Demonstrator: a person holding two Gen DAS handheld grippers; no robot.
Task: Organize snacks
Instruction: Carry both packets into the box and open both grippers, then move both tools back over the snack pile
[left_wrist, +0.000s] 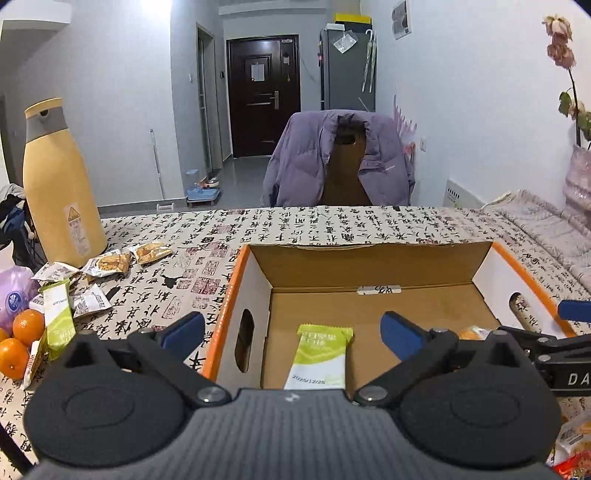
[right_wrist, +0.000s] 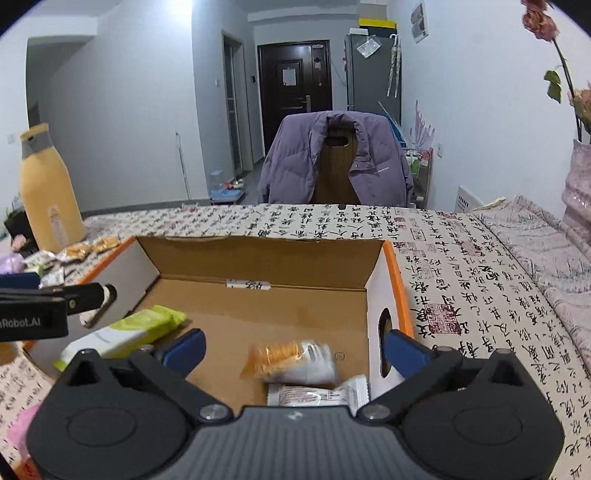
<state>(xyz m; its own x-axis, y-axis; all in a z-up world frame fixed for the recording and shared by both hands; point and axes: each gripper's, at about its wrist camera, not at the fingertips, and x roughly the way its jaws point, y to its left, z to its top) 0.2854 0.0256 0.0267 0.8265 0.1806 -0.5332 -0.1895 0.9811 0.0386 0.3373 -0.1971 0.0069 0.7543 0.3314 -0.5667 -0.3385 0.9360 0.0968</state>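
An open cardboard box (left_wrist: 226, 295) with an orange rim stands on the table. A green-and-white snack packet (left_wrist: 320, 356) lies flat on its floor, below my left gripper (left_wrist: 293, 332), which is open and touches nothing. In the right wrist view the same box (right_wrist: 399, 291) holds that green packet (right_wrist: 125, 332) at the left, a blurred orange cracker packet (right_wrist: 288, 360) in the middle and a white packet (right_wrist: 317, 396) near the front. My right gripper (right_wrist: 295, 347) hangs open over the cracker packet, with its pads apart from it.
Several loose snack packets (left_wrist: 107, 264) lie at the left by a tall yellow bottle (left_wrist: 59, 184), with oranges (left_wrist: 27, 326) and a purple bag (left_wrist: 14, 295) nearer. A chair with a purple jacket (left_wrist: 332, 158) stands behind the table. A vase (left_wrist: 578, 177) stands at the right.
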